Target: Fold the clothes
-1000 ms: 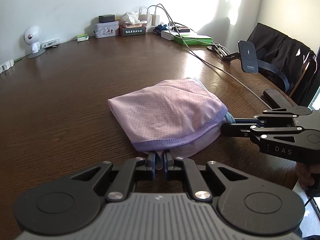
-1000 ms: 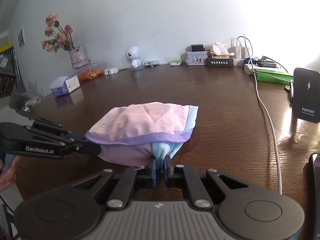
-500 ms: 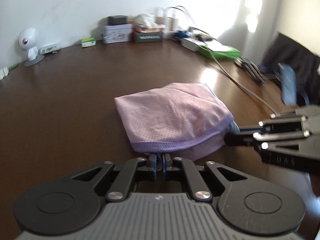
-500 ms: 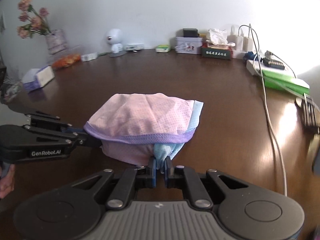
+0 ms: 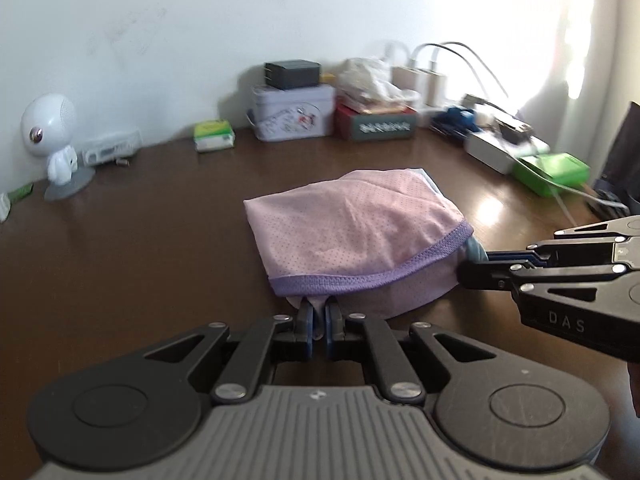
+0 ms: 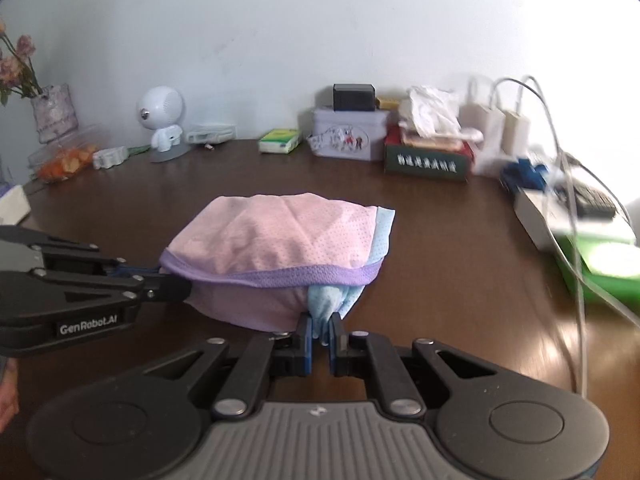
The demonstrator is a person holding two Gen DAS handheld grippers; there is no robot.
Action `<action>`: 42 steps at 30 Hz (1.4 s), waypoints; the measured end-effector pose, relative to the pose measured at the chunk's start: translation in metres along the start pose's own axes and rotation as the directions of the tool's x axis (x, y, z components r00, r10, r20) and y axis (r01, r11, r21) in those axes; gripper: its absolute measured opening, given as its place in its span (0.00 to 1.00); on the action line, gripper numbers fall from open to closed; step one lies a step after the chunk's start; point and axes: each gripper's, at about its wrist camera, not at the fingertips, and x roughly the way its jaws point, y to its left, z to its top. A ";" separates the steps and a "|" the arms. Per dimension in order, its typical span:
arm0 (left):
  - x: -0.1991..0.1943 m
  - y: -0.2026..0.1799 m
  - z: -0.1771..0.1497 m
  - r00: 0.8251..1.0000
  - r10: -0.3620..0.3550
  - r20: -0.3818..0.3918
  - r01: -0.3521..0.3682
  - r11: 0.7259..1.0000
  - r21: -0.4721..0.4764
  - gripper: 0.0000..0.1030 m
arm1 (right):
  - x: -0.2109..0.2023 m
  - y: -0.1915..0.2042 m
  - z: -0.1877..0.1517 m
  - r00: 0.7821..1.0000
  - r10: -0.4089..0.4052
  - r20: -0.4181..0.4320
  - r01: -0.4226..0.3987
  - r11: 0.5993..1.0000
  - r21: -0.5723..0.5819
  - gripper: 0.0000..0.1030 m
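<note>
A folded pink mesh garment with a purple trim band and a light blue layer underneath lies in the middle of the brown table. My left gripper is shut on the garment's near lilac edge. My right gripper is shut on the light blue fold at the garment's near right corner. In the left wrist view the right gripper enters from the right; in the right wrist view the left gripper enters from the left.
Along the back wall stand a white robot figure, a tin box, a tissue box, chargers and cables and a green box. A flower vase stands at far left.
Both grippers have carried the garment farther across the table toward the back wall, still shut on it. The items at the wall now look much nearer.
</note>
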 end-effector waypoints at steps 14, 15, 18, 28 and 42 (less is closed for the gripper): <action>0.064 0.043 0.052 0.997 0.073 0.028 -0.073 0.997 -0.009 0.13 | 0.085 -0.015 0.058 0.999 -0.006 0.037 0.005 1.000 0.014 0.07; 0.064 0.043 0.051 0.996 0.084 0.031 -0.083 0.996 -0.006 0.20 | 0.083 -0.015 0.058 0.999 -0.006 0.039 0.006 1.000 0.018 0.08; 0.048 0.046 0.046 0.990 0.128 0.053 -0.126 0.991 -0.032 0.58 | 0.078 -0.017 0.057 0.999 -0.009 0.045 0.008 1.000 0.028 0.18; -0.087 0.021 -0.023 0.988 0.153 0.030 -0.151 0.985 -0.080 0.82 | -0.030 0.001 0.020 0.999 -0.025 0.022 0.024 0.998 0.052 0.56; -0.193 -0.028 -0.173 0.981 0.195 -0.025 -0.196 0.972 -0.126 1.00 | -0.169 0.063 -0.147 0.999 -0.035 -0.012 0.036 0.994 0.108 0.81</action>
